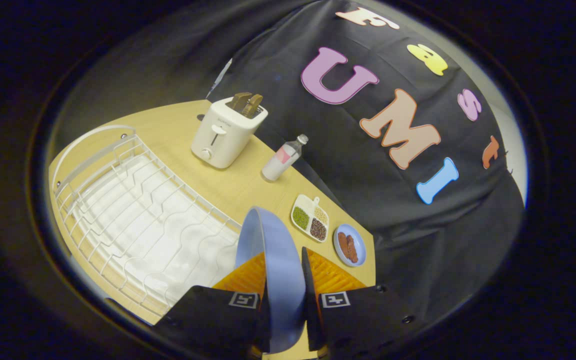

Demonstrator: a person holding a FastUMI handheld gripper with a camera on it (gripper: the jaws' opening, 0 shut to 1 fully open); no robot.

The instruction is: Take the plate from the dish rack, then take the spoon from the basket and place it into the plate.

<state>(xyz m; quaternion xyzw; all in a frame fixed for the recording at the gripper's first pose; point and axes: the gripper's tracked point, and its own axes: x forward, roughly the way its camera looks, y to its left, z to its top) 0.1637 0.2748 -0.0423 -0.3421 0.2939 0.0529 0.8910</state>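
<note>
Wooden tabletop (228,187) is seen below, with the white dish rack (133,210) lying emptied beside the fingers. 1 blue plate (273,250) is held on edge, lifted clear of the rack, presumably for carrying. It is clamped between both fingers of the gripper (284,280), nearly closed.

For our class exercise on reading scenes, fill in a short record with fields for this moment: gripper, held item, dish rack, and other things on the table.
gripper: gripper, fingers shut on the plate
held item: blue plate, held on edge between the fingers, lifted beside the rack
dish rack: white wire dish rack, no dishes seen in it
other things: toaster with toast, bottle, divided dish of beans, small blue dish
surface: wooden table
</note>
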